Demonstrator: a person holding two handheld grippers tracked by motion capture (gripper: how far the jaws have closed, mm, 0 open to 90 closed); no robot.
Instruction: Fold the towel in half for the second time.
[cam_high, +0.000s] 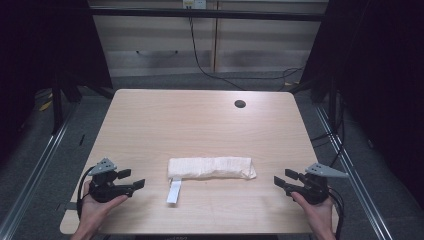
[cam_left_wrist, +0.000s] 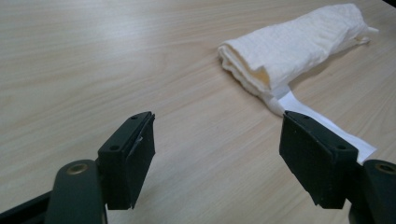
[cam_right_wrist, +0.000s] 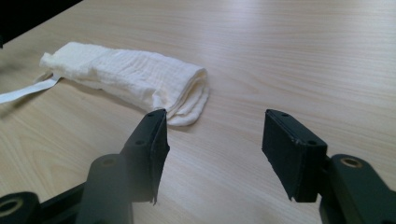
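**Both grippers stand open and clear of the folded cloth**

Left gripper sits at the near left part of the table, its jaws spread wide with nothing between them; in the left gripper view only bare wood lies between the two black pads, and the cloth rests ahead and to the right, apart from them; right gripper mirrors it at the near right, jaws likewise apart and empty, the nearest end of the cloth lying just beyond its left pad in the right gripper view without touching it

White cloth lies folded into a long narrow bundle across the near middle of the table, between the two grippers and well apart from each; a white strap trails from its left end toward the person; the layered fold edges show at both ends

Judging from this, the folding step looks finished or paused, with both hands drawn off to the sides and neither tool in contact; the bundle looks neat and settled; if another fold is wanted, the next move calls for each gripper to come in level toward its own end, slide one pad under the stacked layers and close on all of them together, since soft thin layers may slip apart; the loose strap could drag or catch unless it is tucked in
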